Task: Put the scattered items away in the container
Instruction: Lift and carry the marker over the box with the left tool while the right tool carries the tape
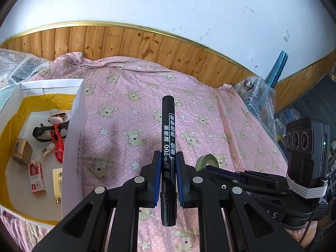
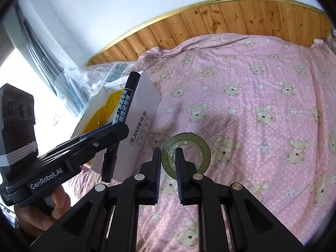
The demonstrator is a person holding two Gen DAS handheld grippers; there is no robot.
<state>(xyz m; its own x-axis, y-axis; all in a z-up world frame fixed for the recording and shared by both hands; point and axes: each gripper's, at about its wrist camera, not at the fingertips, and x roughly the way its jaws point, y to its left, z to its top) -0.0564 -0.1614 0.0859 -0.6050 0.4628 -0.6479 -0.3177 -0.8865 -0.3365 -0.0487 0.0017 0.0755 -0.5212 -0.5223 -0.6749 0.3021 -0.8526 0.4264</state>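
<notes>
My left gripper (image 1: 168, 153) is shut on a black marker pen (image 1: 168, 126), which stands upright between the blue pads over the pink quilt, right of the box. The white cardboard box (image 1: 73, 126) has a yellow lining and holds sunglasses (image 1: 44, 131), a red clip (image 1: 57, 140) and several small packets. In the right wrist view my right gripper (image 2: 167, 150) is shut on the near wall of a green tape roll (image 2: 199, 147), one finger outside it and one in its hole. The marker (image 2: 126, 100) and left gripper (image 2: 117, 126) show there in front of the box (image 2: 142, 113).
A pink bear-print quilt (image 1: 189, 96) covers the bed up to a wooden wall panel (image 1: 126, 42). Bubble wrap (image 1: 16, 67) lies behind the box. A bubble-wrapped bottle (image 1: 256, 96) sits at the far right corner. A hand (image 2: 42, 210) holds the left gripper's handle.
</notes>
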